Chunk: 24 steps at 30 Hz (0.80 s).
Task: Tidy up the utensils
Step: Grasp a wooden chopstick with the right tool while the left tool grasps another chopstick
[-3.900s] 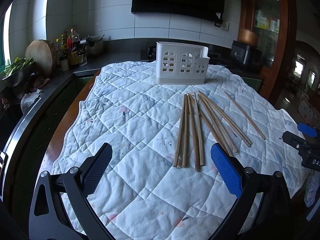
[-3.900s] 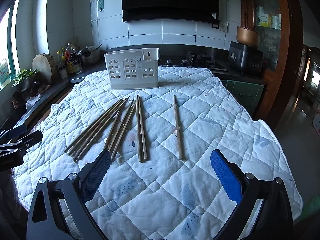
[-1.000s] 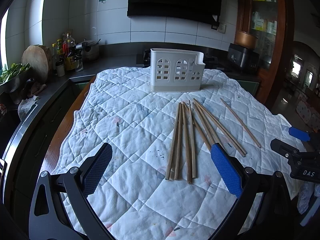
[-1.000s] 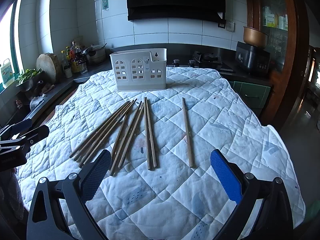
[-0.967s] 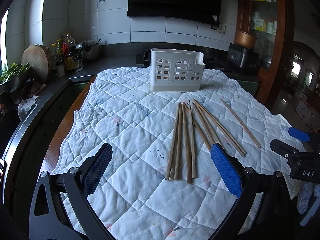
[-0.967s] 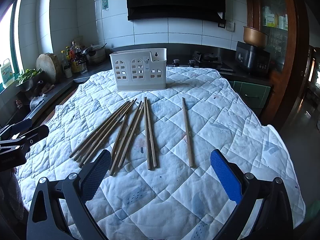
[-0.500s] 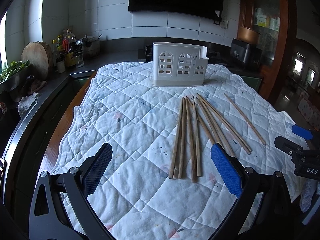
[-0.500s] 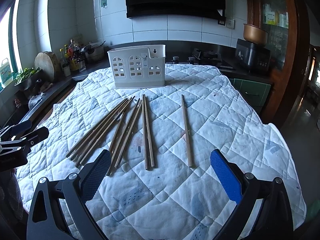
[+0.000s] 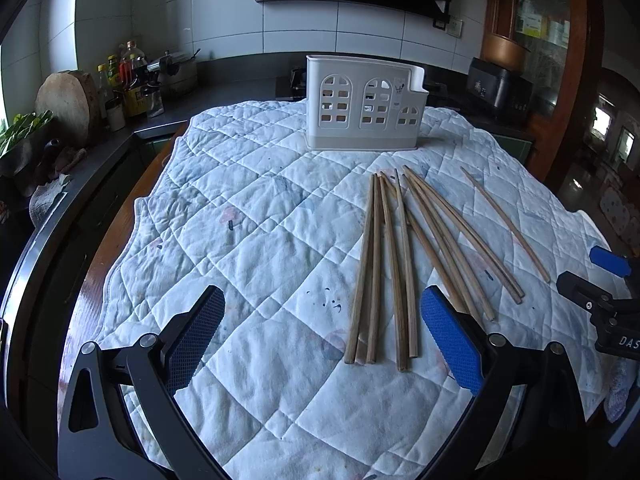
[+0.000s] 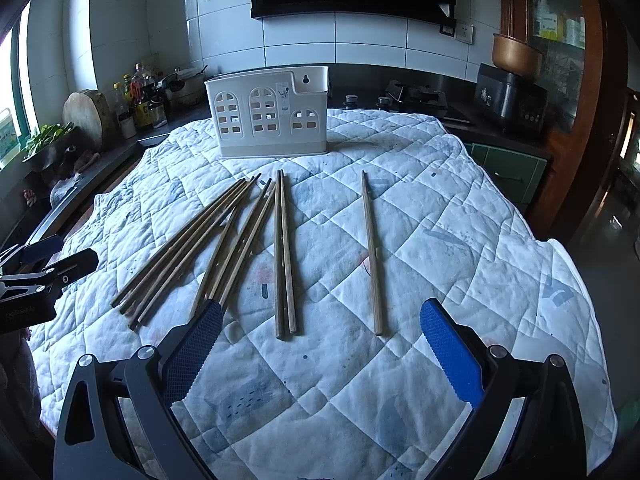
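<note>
Edged slightly nearer the chopsticks (image 9: pixel 384 264) since half a second ago. Left gripper (image 9: pixel 320 344) spread wide at lower frame, holding nothing. Right gripper (image 10: pixel 320 344) likewise wide apart, empty. Lone chopstick (image 10: pixel 372 256) lying apart, right of the bundle on quilted cloth (image 10: pixel 460 220). White utensil holder (image 10: pixel 268 114) standing upright at upper centre.

Daylight enters from a window at far left (image 10: pixel 16 92), leaving the white quilted cloth (image 10: pixel 400 240) evenly lit; the background kitchen is dim. Fisheye bending curves the edges; corners vignette black. Focus is sharp.
</note>
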Each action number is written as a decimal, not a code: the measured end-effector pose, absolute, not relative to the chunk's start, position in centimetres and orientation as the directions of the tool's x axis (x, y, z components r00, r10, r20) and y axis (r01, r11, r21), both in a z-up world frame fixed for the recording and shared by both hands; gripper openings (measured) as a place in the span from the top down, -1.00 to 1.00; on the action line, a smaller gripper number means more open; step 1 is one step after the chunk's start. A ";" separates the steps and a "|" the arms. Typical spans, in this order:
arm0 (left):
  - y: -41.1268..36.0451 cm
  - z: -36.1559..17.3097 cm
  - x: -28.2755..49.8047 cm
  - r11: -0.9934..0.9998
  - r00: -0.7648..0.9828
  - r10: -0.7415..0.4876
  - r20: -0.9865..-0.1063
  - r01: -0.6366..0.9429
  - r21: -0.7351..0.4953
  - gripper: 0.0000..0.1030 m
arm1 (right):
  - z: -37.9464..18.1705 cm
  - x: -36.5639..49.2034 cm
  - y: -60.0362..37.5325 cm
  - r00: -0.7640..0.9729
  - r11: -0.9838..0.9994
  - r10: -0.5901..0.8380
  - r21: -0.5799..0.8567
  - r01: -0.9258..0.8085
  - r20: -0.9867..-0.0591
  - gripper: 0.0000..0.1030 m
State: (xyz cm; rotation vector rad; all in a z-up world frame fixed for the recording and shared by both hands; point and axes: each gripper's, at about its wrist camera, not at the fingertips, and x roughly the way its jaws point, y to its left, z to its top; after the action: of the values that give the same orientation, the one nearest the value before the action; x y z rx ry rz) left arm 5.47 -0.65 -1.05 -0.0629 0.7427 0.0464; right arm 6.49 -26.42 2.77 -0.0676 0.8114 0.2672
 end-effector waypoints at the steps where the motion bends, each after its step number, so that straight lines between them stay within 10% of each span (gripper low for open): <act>1: -0.6 -1.2 5.7 0.997 0.734 0.020 -0.679 -0.065 -0.041 -0.88 | 2.7 6.6 -26.5 0.654 0.964 0.210 0.045 -0.260 -0.726 -0.86; 24: -0.2 -3.8 11.0 0.998 0.634 -0.067 -0.771 0.029 -0.063 -0.85 | 0.8 12.1 -28.6 0.569 0.957 0.223 0.067 -0.281 -0.792 -0.42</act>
State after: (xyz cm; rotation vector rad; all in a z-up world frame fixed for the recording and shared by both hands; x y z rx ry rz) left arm 10.96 -0.18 -3.81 -0.0459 0.8829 -0.0551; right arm 12.09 -28.55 0.79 -0.0691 0.9194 0.2960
